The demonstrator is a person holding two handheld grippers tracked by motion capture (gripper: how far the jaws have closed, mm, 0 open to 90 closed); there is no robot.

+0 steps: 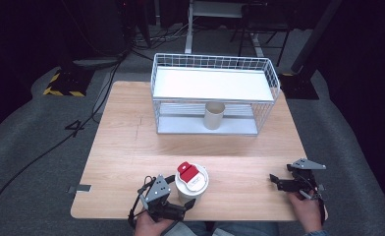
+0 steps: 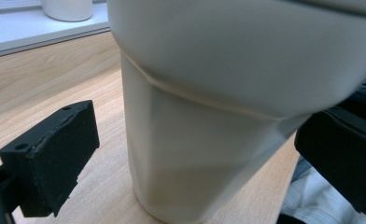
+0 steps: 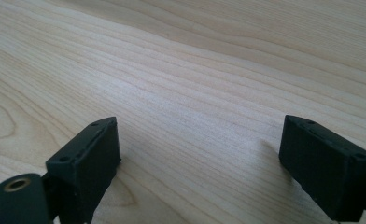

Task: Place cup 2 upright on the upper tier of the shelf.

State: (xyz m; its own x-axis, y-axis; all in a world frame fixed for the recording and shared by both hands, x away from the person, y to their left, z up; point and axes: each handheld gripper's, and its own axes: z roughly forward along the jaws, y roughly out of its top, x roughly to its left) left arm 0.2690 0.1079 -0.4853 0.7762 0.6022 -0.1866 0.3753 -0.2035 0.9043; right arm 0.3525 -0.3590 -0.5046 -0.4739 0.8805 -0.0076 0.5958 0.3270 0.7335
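Cups number two: one white cup (image 1: 192, 185) with a red-tabbed lid low in the middle of the high view, one lidless cup (image 1: 213, 115) on the lower shelf of the single wire rack (image 1: 269, 73) above it. Both rest on a pale wood table (image 1: 122, 142) over grey floor in a dark room. The lidded cup stands between the left gripper's (image 1: 173, 209) wide jaws, not clamped; the right gripper (image 1: 275, 181) gapes over bare wood, lower right.

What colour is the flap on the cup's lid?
Red, on the white lid; the flap shows best in the high view.
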